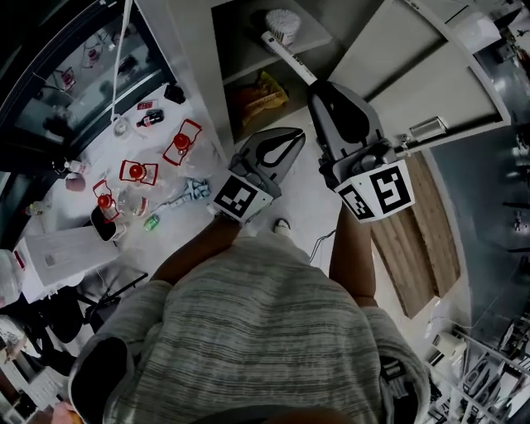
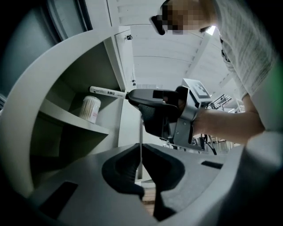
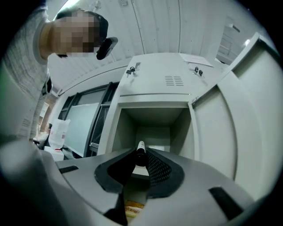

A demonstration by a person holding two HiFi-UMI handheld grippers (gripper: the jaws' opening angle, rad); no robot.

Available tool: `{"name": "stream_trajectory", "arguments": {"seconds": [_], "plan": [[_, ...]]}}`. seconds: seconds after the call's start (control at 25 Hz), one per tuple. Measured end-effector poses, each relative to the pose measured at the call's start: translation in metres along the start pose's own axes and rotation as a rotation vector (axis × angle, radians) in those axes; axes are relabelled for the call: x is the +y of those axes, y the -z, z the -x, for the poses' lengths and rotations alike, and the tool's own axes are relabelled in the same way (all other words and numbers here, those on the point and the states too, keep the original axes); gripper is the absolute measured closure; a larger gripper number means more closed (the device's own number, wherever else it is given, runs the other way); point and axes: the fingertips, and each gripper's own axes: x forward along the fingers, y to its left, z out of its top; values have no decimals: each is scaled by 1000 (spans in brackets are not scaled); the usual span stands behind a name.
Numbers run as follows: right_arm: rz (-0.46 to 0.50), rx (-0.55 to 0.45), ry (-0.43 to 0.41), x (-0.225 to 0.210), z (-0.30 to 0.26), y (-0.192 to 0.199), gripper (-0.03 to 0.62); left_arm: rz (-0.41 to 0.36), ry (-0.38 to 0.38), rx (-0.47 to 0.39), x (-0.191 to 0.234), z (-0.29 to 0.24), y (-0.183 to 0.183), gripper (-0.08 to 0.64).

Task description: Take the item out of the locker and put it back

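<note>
**Item: long-handled brush, at the upper shelf of the locker**

- Brush (image 1: 283, 25): white handle and a pale bristle head. The head sits over the upper shelf (image 2: 70, 119), near its front edge, and whether it rests on the shelf or hangs just clear cannot be told. The handle runs out past the front edge towards the person.
- Right tongs (image 3: 140, 154): clenched on the outer end of the handle and pointing into the open locker (image 3: 154, 101).
- Left tongs (image 2: 140, 150): closed to a thin slit with nothing between them, held just beside the right pair and outside the locker.
- Yellow packet (image 1: 261, 95): lies on the shelf below and is not involved.

Hazards, as judged:
- The grip is far from the head, so the long handle could twist or droop in the pads and drop the head onto the shelf edge.
- A sideways swing could catch the bristles on the locker wall or the door.
- A slip would send the brush down onto the packet.
- The two pairs of tongs are close together and could knock each other
</note>
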Motion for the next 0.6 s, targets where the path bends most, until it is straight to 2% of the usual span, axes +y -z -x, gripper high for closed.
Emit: {"name": "stream_trajectory", "arguments": {"seconds": [0.28, 0.6], "plan": [[25, -30, 122, -13, 49, -30, 511, 25, 83, -12, -30, -12, -7, 543], [50, -42, 228, -24, 93, -45, 511, 38, 158, -20, -59, -24, -7, 542]]}}
